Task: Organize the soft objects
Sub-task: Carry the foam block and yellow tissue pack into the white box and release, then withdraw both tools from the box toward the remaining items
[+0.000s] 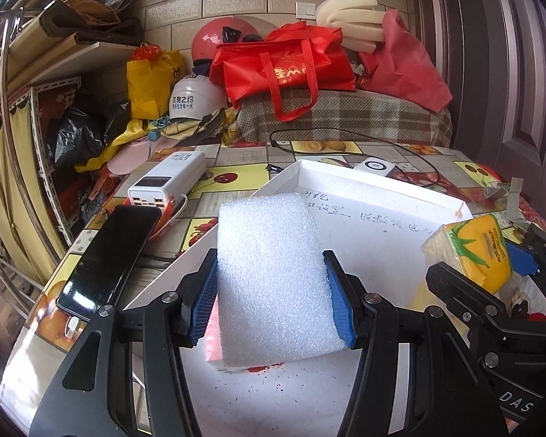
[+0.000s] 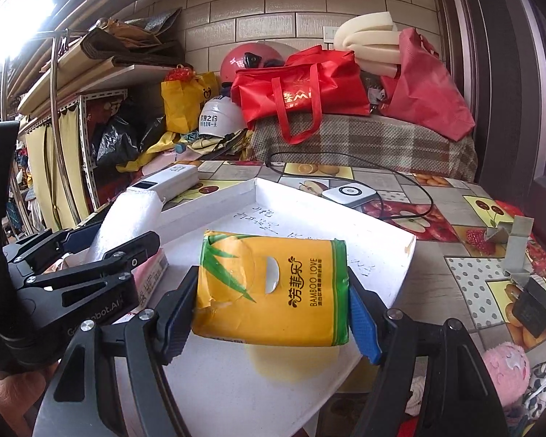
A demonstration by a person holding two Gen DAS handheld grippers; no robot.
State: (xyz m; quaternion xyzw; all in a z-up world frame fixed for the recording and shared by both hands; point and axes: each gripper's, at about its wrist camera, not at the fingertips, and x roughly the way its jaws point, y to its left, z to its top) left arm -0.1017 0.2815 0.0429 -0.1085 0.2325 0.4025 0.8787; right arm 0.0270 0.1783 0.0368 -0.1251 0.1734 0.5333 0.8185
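- Left gripper [image 1: 271, 296] clamped on a white foam block [image 1: 269, 276], blue pads [image 1: 204, 298] pressed into both of its sides.
- Under the block, a pink packet [image 1: 213, 338] lying in the shallow white tray [image 1: 382, 196].
- Right gripper [image 2: 273, 313] closed on a yellow tissue pack [image 2: 269, 287], held above the same tray.
- Left of the left fingers, a black phone [image 1: 109, 262] and a white power bank [image 1: 167, 182].
- Beyond the tray, a fruit-print tablecloth [image 2: 436, 225]; farther back, a red bag [image 2: 302, 87].
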